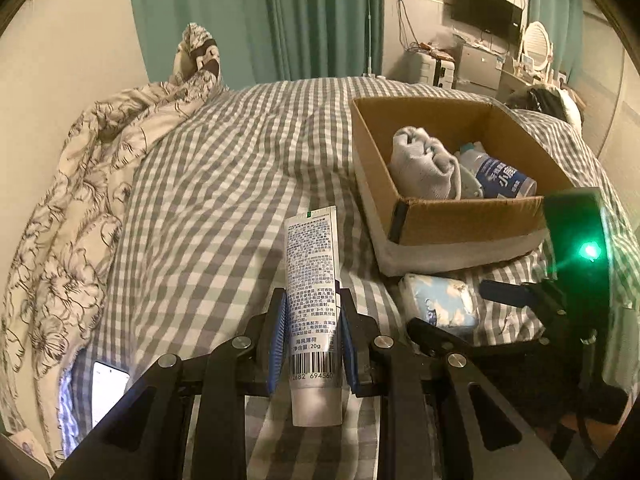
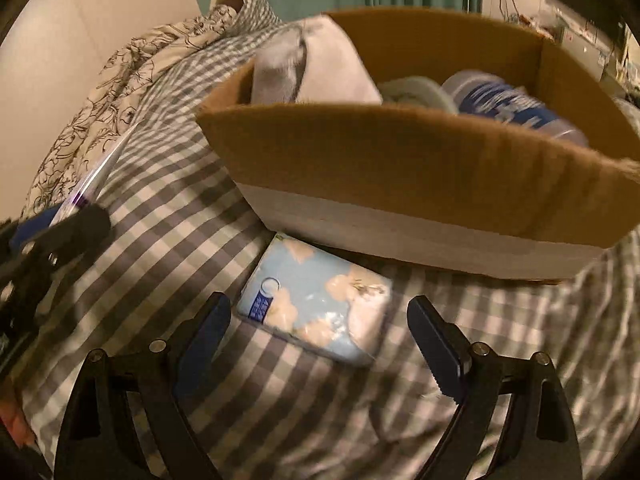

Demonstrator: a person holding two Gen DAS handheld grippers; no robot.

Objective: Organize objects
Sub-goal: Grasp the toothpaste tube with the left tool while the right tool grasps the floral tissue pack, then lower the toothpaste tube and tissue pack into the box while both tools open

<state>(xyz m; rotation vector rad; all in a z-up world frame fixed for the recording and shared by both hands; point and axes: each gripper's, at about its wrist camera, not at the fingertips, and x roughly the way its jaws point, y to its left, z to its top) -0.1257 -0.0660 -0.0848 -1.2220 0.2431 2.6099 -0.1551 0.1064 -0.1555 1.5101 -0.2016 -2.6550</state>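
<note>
Up close, the left gripper (image 1: pixel 312 332) has its blue-padded fingers clamped on a white printed toothpaste tube (image 1: pixel 312 300), cap toward the camera, crimped end pointing away over the grey-and-white checked bedsheet (image 1: pixel 224 184). The right gripper (image 2: pixel 320 328) is spread wide, touching nothing, its fingers on either side of a pale blue soft tissue pack (image 2: pixel 316 308) lying flat on the sheet just beside the brown cardboard box (image 2: pixel 400 168). The right view is blurred, so the pack's print is unreadable. Inside the box sit a rolled grey sock (image 1: pixel 424 164) and a blue-labelled wipes pack (image 1: pixel 500 176), partly hidden by the near wall. A floral duvet (image 1: pixel 80 184) lies bunched at left.
</note>
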